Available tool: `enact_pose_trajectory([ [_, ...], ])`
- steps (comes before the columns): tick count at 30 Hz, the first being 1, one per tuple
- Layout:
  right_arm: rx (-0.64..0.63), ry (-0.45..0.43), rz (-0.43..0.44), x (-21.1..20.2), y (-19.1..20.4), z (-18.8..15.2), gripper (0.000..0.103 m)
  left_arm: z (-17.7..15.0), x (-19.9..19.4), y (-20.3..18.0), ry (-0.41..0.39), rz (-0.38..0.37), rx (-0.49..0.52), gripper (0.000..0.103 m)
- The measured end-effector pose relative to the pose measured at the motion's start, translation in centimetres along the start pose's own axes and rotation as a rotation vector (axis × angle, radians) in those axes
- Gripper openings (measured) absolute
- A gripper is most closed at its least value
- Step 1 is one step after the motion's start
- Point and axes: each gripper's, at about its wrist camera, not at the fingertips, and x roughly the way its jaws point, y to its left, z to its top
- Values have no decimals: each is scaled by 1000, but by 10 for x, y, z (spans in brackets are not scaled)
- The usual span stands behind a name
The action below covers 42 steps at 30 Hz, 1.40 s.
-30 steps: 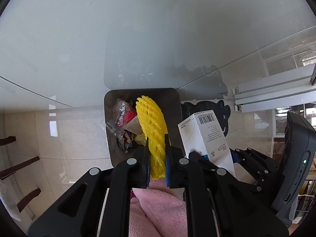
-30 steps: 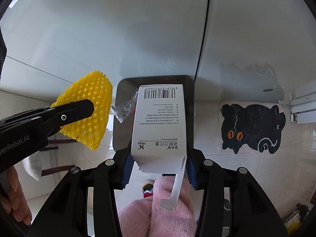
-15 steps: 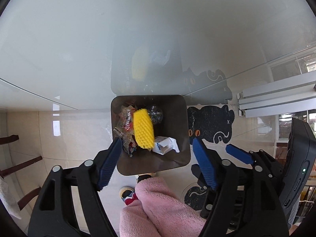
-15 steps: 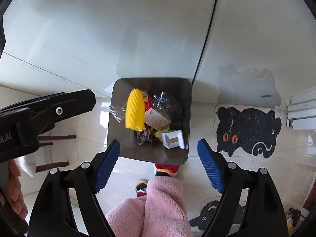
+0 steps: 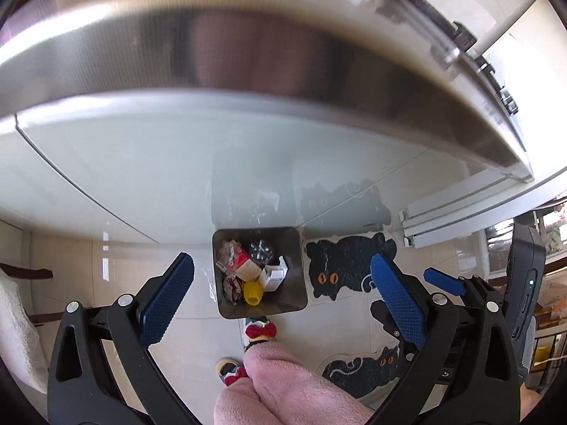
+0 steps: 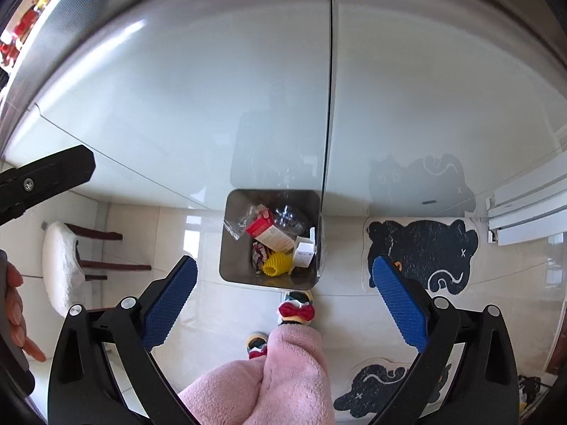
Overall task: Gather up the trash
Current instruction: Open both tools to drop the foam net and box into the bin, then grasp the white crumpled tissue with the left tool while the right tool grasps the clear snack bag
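A square grey trash bin [image 5: 294, 304] [image 6: 230, 269] stands on the floor against the glossy white cabinet front. Inside lie a yellow foam net [image 5: 253, 292] [image 6: 276, 264], a white carton [image 5: 273, 276] [image 6: 304, 251], a red and white carton [image 6: 265, 232], clear wrappers and a crushed clear bottle [image 5: 260, 249]. My left gripper [image 5: 281, 297] is open and empty, high above the bin. My right gripper [image 6: 281, 297] is open and empty too, above the bin; its fingers [image 5: 444, 281] show at the right of the left wrist view.
Two black cat mats [image 6: 421, 251] [image 6: 386, 386] lie on the tiled floor to the right of the bin. A chair with a white cushion [image 6: 62, 265] stands at the left. The steel counter edge [image 5: 248, 63] runs overhead. Pink-trousered legs and slippers [image 6: 296, 310] stand before the bin.
Both grippers opened and dropped the yellow foam net and the white carton into the bin. Both have since risen, so the bin looks smaller and the counter edge has come into view.
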Motion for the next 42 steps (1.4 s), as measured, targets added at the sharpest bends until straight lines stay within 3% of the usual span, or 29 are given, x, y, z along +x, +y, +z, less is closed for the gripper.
enact_pose_trajectory([
  [8,46,-185,45,-100,-4,47,100,48,-97,-16,-193,6,57,95],
  [13,54,-309,72,-147,-1,94,100,84,-122,-15,-273,14,65,95],
  [18,40,-373,85,-165,3,144,100,117,-136,-18,-324,23,92,95],
  [24,0,-415,78,-168,10,200,100,165,-139,-12,-375,49,81,95],
  [31,39,-400,122,-150,5,257,100,215,-120,0,-391,97,98,94],
  [37,54,-368,128,-122,9,305,100,237,-86,10,-359,182,148,92],
  [42,92,-326,105,-91,5,334,99,245,-65,24,-334,208,135,89],
])
